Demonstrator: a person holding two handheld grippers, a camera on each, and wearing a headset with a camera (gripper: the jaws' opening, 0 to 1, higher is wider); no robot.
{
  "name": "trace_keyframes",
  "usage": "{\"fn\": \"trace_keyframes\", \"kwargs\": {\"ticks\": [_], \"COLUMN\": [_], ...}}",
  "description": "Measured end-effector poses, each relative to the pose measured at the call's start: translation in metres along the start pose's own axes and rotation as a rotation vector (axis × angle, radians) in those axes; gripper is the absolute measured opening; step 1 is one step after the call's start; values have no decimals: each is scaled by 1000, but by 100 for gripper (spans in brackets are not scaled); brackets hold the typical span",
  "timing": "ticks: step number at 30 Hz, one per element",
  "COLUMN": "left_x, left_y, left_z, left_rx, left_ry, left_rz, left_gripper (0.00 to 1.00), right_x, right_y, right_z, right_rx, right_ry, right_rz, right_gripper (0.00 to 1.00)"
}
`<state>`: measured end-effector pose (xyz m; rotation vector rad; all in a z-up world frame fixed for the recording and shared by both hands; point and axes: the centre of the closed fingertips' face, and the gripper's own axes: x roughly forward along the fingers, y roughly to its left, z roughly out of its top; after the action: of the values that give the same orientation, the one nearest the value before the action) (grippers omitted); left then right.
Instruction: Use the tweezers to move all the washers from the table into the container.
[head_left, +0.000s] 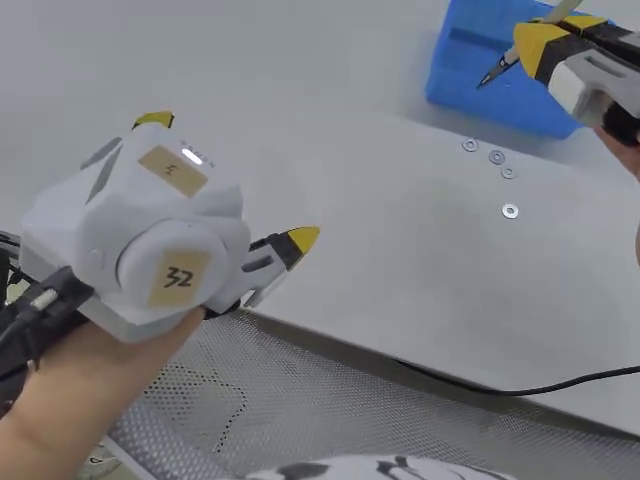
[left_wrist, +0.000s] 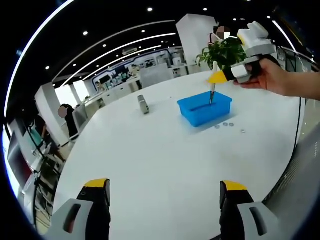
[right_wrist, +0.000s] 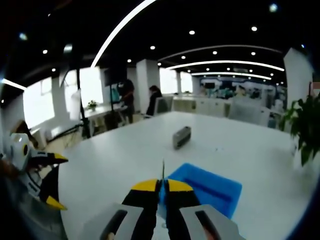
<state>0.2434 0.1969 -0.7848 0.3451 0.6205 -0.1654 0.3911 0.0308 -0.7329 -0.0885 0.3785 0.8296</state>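
Several small metal washers (head_left: 497, 157) lie on the white table (head_left: 380, 260) in front of a blue container (head_left: 470, 60). My right gripper (head_left: 550, 35) is at the top right, shut on silver tweezers (head_left: 500, 68) whose tip hangs over the container's inside. In the left gripper view the right gripper (left_wrist: 235, 72) holds the tweezers (left_wrist: 212, 91) pointing down into the container (left_wrist: 205, 107), with the washers (left_wrist: 225, 124) beside it. The right gripper view shows its own jaws (right_wrist: 162, 186) closed around the tweezers (right_wrist: 163, 172) above the container (right_wrist: 205, 187). My left gripper (head_left: 228, 179) is open and holds nothing (left_wrist: 164, 187).
A black cable (head_left: 560, 385) runs along the table's near edge, above a perforated metal surface (head_left: 250, 400). A small grey block (left_wrist: 143, 105) stands far back on the table, and a potted plant (left_wrist: 225, 50) is behind the container. People stand in the background.
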Motion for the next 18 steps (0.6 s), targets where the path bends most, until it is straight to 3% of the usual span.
{"fn": "trace_keyframes", "kwargs": {"ticks": [18], "left_x": [0], "left_y": [0], "left_z": [-2], "left_rx": [8], "left_ry": [11], "left_rz": [7], "left_gripper": [93], "right_x": [7], "right_y": [-1], "right_z": [-44], "right_rx": [-59], "right_ry": [95], "right_rz": [-17], "right_gripper": [2]}}
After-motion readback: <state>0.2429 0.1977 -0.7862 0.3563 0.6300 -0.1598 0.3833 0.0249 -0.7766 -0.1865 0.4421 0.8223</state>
